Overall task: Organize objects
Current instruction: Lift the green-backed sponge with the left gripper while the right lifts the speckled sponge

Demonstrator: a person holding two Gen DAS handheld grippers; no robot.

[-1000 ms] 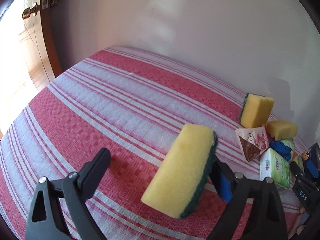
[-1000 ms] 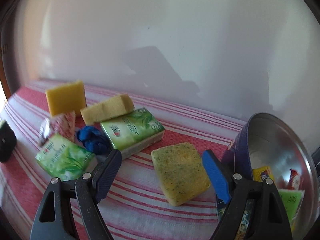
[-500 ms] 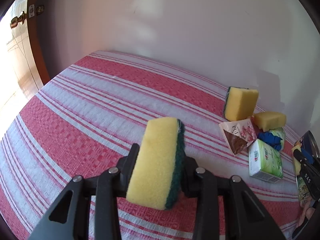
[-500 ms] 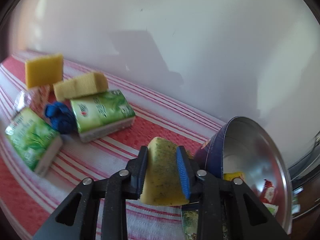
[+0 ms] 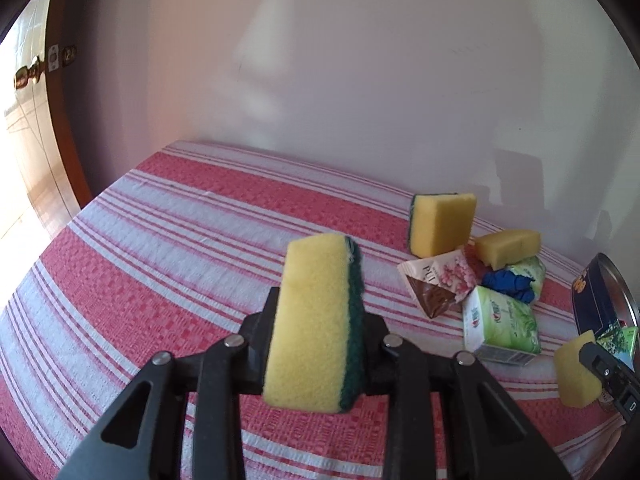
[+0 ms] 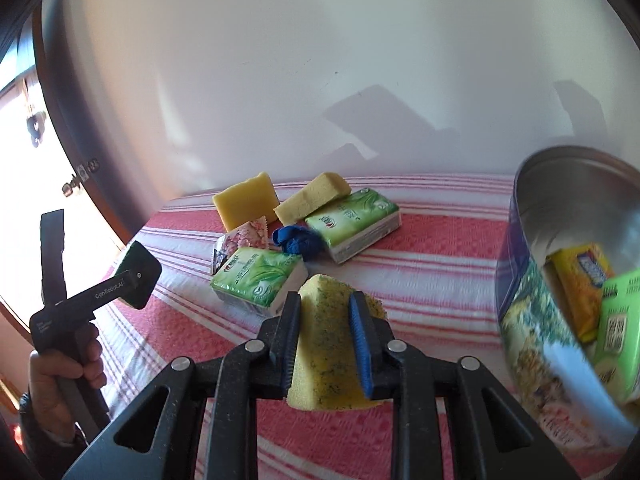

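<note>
Sponges are in hand on both sides, so the sorting looks to be at the carry step: each claw has a piece lifted clear of the striped desk [image 5: 168, 248] and neither is set down yet. The left claw [image 5: 316, 332] is clamped on a yellow sponge with a green scouring face [image 5: 316, 320], held upright over the middle of the desk, well apart from the pile. The right claw [image 6: 325, 338] is clamped on a speckled yellow sponge [image 6: 326, 360], raised near the right edge, just beside the open metal tin [image 6: 520, 248] that already holds packets.

Two more sponges [image 6: 246, 202], tissue packs [image 6: 256, 276], a floral packet and a blue cloth [image 6: 300, 240] lie bunched at the back edge by the wall.

Next, I judge, each sponge needs a chosen spot, the right one likely the tin; the soft foam will spring back on release, so it should be set low before letting go
</note>
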